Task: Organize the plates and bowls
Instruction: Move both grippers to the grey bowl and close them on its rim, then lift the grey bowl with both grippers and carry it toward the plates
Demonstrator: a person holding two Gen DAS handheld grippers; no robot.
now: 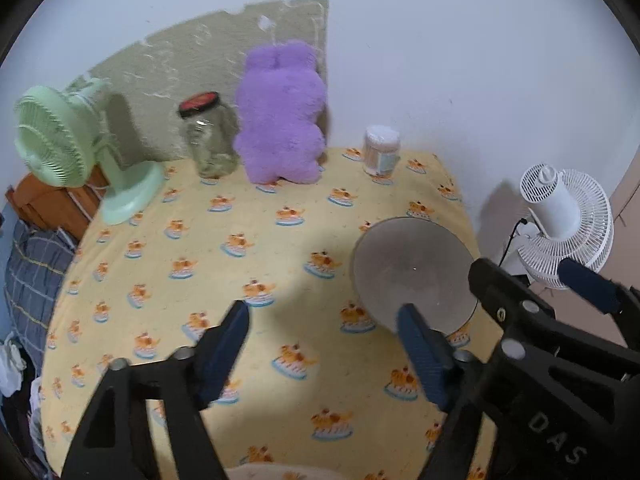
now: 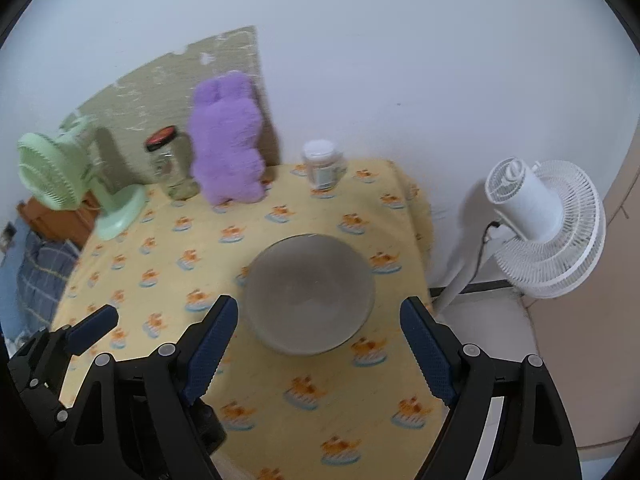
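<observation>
Your left gripper [image 1: 322, 322] has its jaws spread wide, nothing between them, hovering over the tablecloth [image 1: 224, 280] just left of the bowl [image 1: 414, 270]. Its right fingertip overlaps the bowl's near rim in the left wrist view; can't tell if it touches.

Your right gripper [image 2: 318, 320] is also released, jaws wide, fingers flanking the bowl [image 2: 310, 292] on both sides, clear of the rim. Bowl is grey, upright, looks empty, sitting on the cloth near the table's right edge.

Far behind the bowl, along the wall: small lidded container [image 2: 322, 164] closest to straight back, then leftward the purple plush [image 2: 226, 140], glass jar [image 2: 170, 168], green fan [image 2: 60, 180]. White fan [image 2: 548, 224] stands off the table, right of the bowl.
</observation>
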